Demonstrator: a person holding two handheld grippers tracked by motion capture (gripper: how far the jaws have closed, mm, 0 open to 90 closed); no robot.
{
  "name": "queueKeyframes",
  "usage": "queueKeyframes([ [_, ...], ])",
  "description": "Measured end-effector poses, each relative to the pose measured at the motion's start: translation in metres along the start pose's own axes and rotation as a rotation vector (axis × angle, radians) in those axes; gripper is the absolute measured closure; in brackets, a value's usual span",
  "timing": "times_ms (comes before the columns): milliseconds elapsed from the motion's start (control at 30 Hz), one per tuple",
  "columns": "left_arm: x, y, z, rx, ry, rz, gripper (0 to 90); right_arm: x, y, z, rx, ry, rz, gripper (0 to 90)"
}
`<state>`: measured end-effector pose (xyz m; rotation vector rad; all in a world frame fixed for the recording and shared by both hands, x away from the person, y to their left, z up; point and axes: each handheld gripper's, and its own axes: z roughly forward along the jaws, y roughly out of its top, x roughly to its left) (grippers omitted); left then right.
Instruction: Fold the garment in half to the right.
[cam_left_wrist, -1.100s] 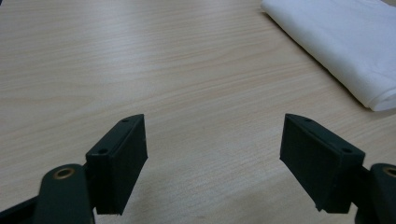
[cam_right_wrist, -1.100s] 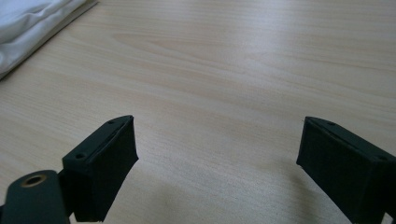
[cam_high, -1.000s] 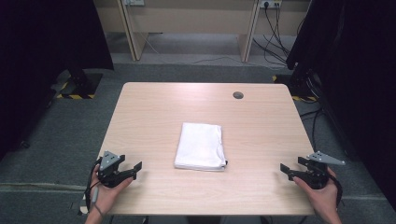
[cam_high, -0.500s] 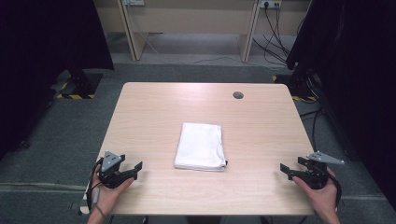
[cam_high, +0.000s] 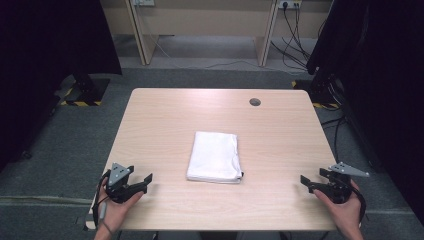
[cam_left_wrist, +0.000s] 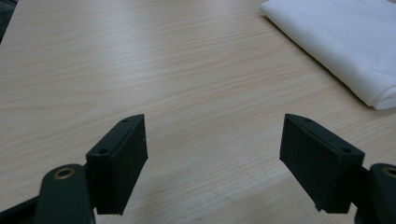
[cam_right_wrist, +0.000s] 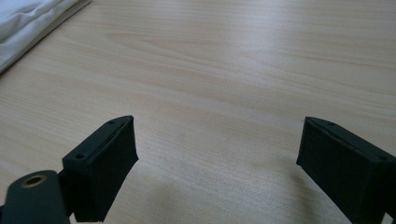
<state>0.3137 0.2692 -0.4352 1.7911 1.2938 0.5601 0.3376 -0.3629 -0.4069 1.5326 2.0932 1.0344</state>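
Observation:
A folded white cloth (cam_high: 215, 156) lies flat in the middle of the light wooden table (cam_high: 280, 135). My left gripper (cam_high: 146, 181) rests near the table's front left corner, held in a hand, jaws wide apart and empty, pointing toward the cloth. In the left gripper view its jaws (cam_left_wrist: 212, 154) frame bare wood, and the cloth (cam_left_wrist: 345, 42) lies at the upper right, apart from them. My right gripper (cam_high: 306, 181) sits at the front right, open and empty. The right gripper view has its jaws (cam_right_wrist: 217, 161) over bare wood, with the cloth's edge (cam_right_wrist: 28, 21) at upper left.
A small dark round cable port (cam_high: 255, 102) sits in the tabletop near the far edge. Beyond the table stand desk legs (cam_high: 142, 40) and trailing cables (cam_high: 295, 20) on grey carpet. Black curtains (cam_high: 55, 45) hang at both sides.

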Motion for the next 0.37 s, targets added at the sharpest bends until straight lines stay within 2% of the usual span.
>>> queueKeyframes([
  [367, -0.0007, 0.0014, 0.001, -0.012, -0.01, 0.012, 22.6, 0.0, -0.0001, -0.0004, -0.003, 0.002, -0.001, 11.7],
])
